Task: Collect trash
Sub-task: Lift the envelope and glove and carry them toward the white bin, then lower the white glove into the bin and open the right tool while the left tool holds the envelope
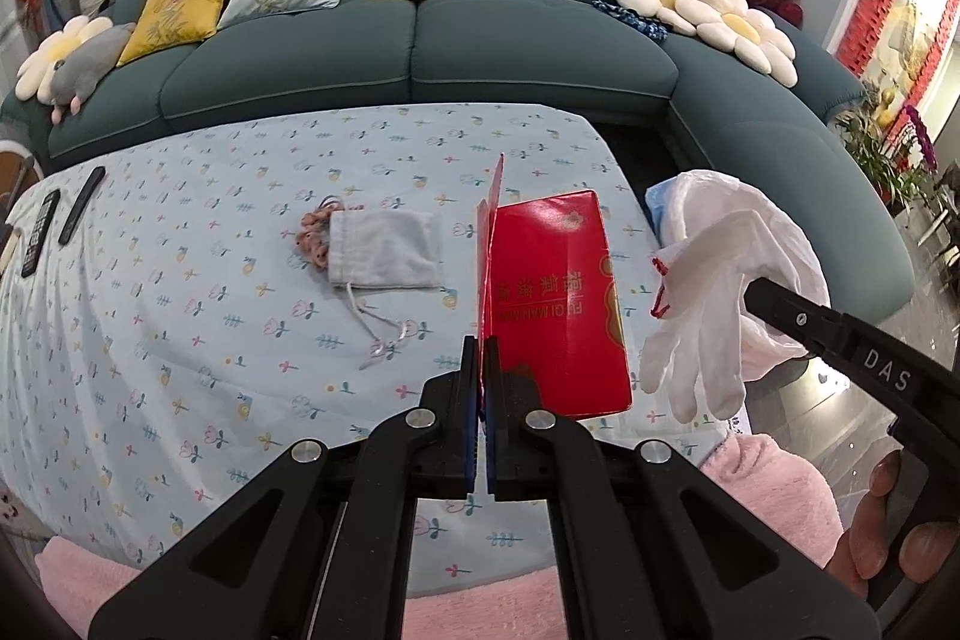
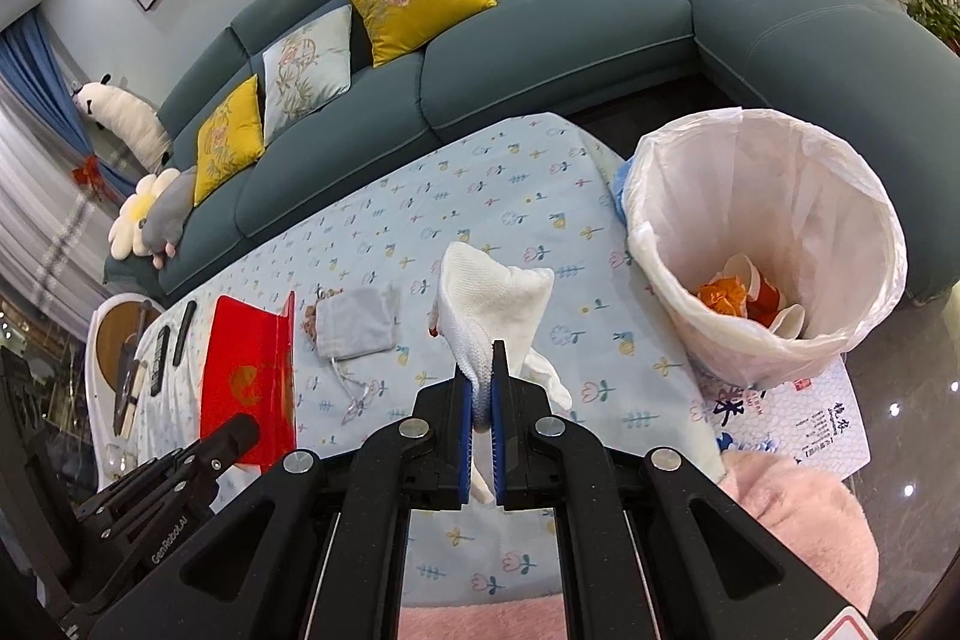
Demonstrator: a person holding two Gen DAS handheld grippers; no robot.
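Note:
My left gripper is shut on a red folded card and holds it upright above the table; the card also shows at the left of the right wrist view. My right gripper is shut on a white glove, which hangs in the air at the right of the left wrist view. A trash bin lined with a white bag stands at the table's right end, with orange and white scraps inside. The right gripper is left of the bin.
A grey drawstring pouch with pink beads lies mid-table on the floral cloth. Two remotes lie at the far left. A teal sofa with cushions stands behind. A printed paper lies under the bin.

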